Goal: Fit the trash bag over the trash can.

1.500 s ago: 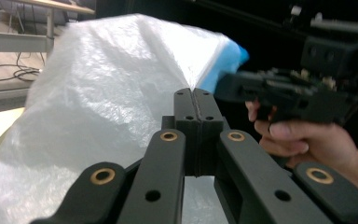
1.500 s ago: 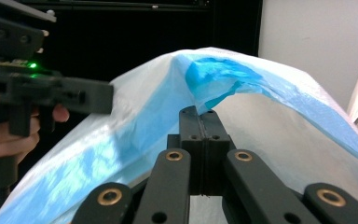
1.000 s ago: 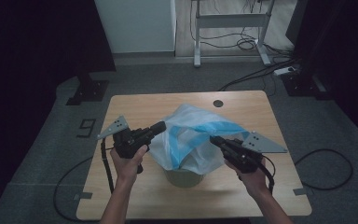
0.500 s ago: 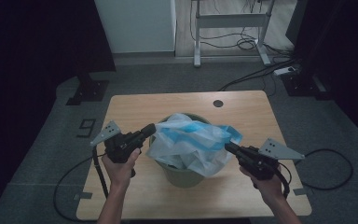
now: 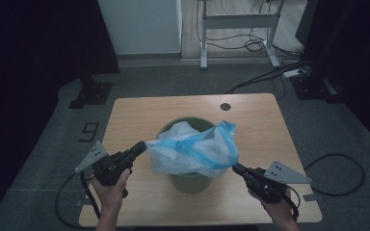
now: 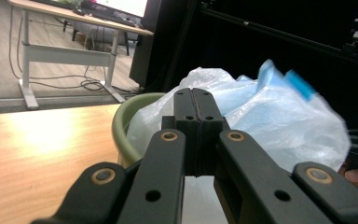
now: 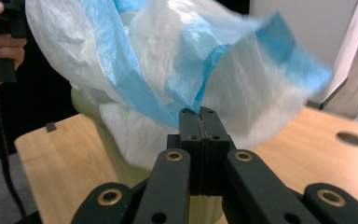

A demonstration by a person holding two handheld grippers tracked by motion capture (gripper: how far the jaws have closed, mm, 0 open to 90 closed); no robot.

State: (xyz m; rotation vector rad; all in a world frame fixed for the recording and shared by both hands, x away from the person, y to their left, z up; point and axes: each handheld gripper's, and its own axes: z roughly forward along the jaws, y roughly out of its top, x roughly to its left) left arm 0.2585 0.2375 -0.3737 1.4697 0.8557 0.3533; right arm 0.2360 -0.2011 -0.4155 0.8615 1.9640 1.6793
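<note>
High view shows my left gripper (image 5: 141,146) and right gripper (image 5: 236,168) both clamped tight on the bag (image 5: 192,151), one on each side of its blue-edged mouth. The bag hangs stretched between them, right over the green bin (image 5: 192,179) — mouth spanning left to right, rim directly below.

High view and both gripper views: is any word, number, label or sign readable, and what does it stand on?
"9": a dark digit marked on the grey floor left of the table.
The bin liner, green bin and both tongs carry no readable text.
</note>
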